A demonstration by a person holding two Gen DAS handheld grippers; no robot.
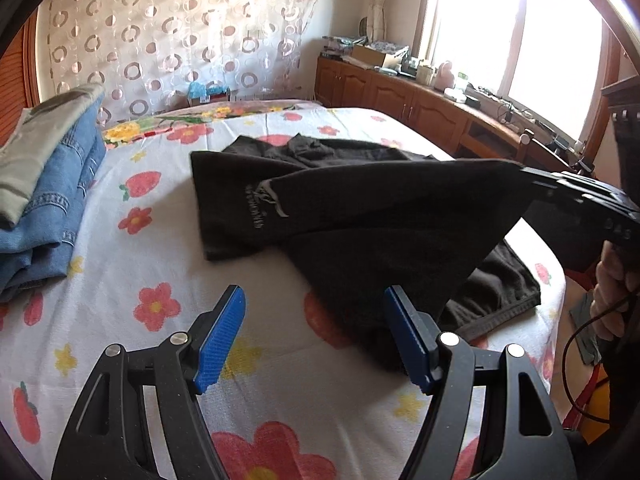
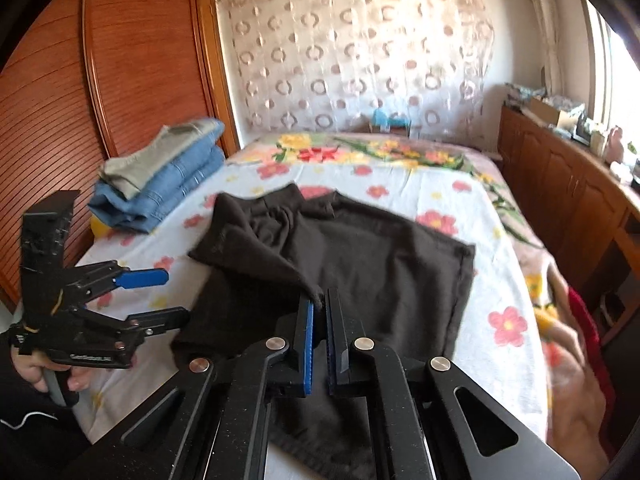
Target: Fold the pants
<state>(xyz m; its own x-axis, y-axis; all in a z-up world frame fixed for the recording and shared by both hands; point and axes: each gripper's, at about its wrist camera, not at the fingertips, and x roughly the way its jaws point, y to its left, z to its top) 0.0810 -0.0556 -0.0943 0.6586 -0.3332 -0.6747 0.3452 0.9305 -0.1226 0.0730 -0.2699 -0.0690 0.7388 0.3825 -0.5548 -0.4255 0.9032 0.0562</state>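
Dark brown pants (image 1: 360,216) lie partly folded on the flowered bed sheet (image 1: 132,264); they also show in the right wrist view (image 2: 360,264). My left gripper (image 1: 314,336) is open and empty, low over the sheet at the near edge of the pants, its right blue pad touching the cloth. My right gripper (image 2: 319,304) is shut on a corner of the pants and holds it lifted above the rest of the cloth. It shows in the left wrist view (image 1: 528,174) at the right, pulling the fabric taut. The left gripper appears open at the left of the right wrist view (image 2: 176,294).
A stack of folded blue jeans and a grey garment (image 1: 48,184) sits at the bed's left side, also in the right wrist view (image 2: 160,176). A wooden cabinet (image 1: 400,92) with clutter runs under the window at right. A wooden wardrobe (image 2: 100,80) stands left.
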